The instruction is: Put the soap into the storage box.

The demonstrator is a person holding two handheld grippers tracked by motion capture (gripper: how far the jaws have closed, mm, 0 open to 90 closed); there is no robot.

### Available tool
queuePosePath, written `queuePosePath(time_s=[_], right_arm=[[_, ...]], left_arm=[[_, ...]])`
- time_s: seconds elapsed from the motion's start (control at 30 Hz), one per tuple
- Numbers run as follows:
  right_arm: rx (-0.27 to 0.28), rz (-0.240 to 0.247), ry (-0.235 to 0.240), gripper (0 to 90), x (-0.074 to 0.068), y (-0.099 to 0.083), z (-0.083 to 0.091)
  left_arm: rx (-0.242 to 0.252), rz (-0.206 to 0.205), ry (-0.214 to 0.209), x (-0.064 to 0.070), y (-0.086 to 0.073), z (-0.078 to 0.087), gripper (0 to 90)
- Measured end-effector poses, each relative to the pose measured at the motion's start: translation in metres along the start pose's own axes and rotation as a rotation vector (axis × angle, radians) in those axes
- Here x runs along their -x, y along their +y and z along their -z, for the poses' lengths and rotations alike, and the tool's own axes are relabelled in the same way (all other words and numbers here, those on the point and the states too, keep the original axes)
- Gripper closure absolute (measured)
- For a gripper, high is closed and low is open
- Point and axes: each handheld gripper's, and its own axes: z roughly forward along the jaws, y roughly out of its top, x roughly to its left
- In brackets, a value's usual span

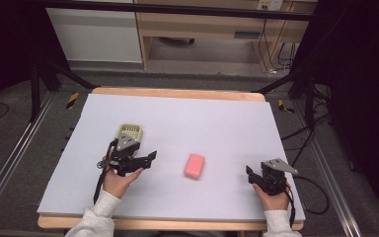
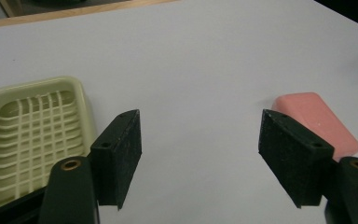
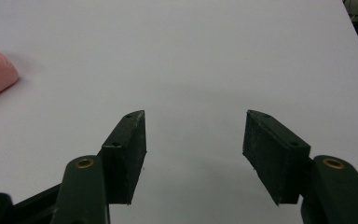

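Lying at three o'clock of the left claw [image 1: 148, 162], jaws apart, pink soap [image 1: 195, 166], long axis twelve-to-six, farther from the right claw [image 1: 250, 175], likewise spread.

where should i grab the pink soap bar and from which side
Take the pink soap bar across its two long sides, coming down from above. It lies flat on the table, a rounded block with its long axis running away from the person, so the narrow width probably suits open jaws best. The left hand-held gripper is nearer.
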Motion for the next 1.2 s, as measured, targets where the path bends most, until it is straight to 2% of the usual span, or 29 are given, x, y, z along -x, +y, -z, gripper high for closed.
queuePosePath(time_s=[0.7, 1.2], right_arm=[[0.002, 0.012, -0.002, 34.5, -0.002, -0.001, -0.002], [-0.002, 0.011, 0.004, 34.9, -0.003, 0.0, -0.001]], left_arm=[[-0.017, -0.048, -0.07, 0.042, 0.012, -0.029, 28.4], [-0.051, -0.075, -0.099, 0.061, 0.014, -0.046, 27.2]])
